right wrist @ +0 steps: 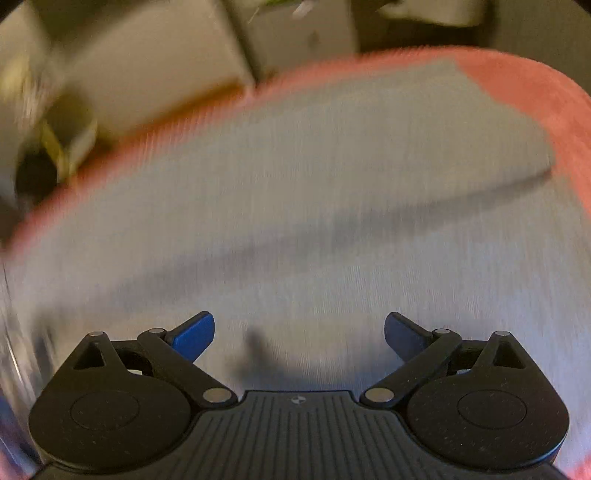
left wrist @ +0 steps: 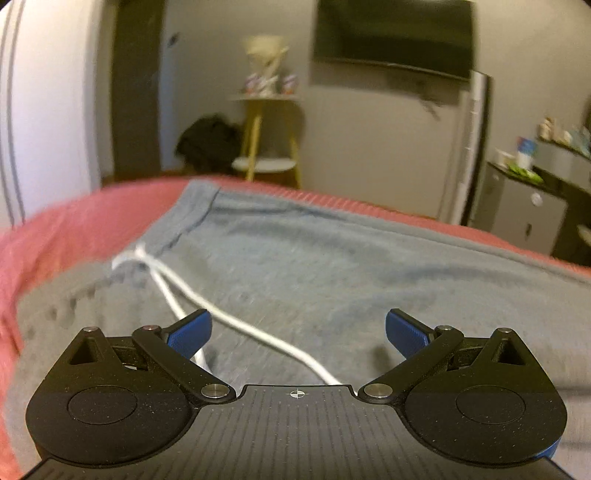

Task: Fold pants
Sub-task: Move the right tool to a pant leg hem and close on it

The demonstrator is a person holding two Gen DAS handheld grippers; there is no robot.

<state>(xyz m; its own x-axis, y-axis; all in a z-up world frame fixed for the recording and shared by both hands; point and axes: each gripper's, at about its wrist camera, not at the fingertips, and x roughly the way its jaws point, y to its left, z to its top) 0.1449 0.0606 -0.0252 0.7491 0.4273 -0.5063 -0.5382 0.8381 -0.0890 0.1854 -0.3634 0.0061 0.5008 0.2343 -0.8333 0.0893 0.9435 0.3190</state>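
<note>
Grey sweatpants (left wrist: 314, 266) lie spread on a red bedspread (left wrist: 66, 229). In the left wrist view the waistband is at the left, with a white drawstring (left wrist: 236, 321) running across the cloth toward my left gripper (left wrist: 298, 332). That gripper is open and empty, just above the pants near the waistband. In the right wrist view, which is blurred, the grey pants (right wrist: 295, 206) fill the frame, a leg reaching to the far right. My right gripper (right wrist: 299, 332) is open and empty, close above the cloth.
The red bedspread's edge (right wrist: 535, 92) curves round the pants. Beyond the bed stand a yellow stool (left wrist: 266, 147) with a black bundle (left wrist: 210, 144) beside it, a wall television (left wrist: 393, 33) and a small grey cabinet (left wrist: 524, 210) at right.
</note>
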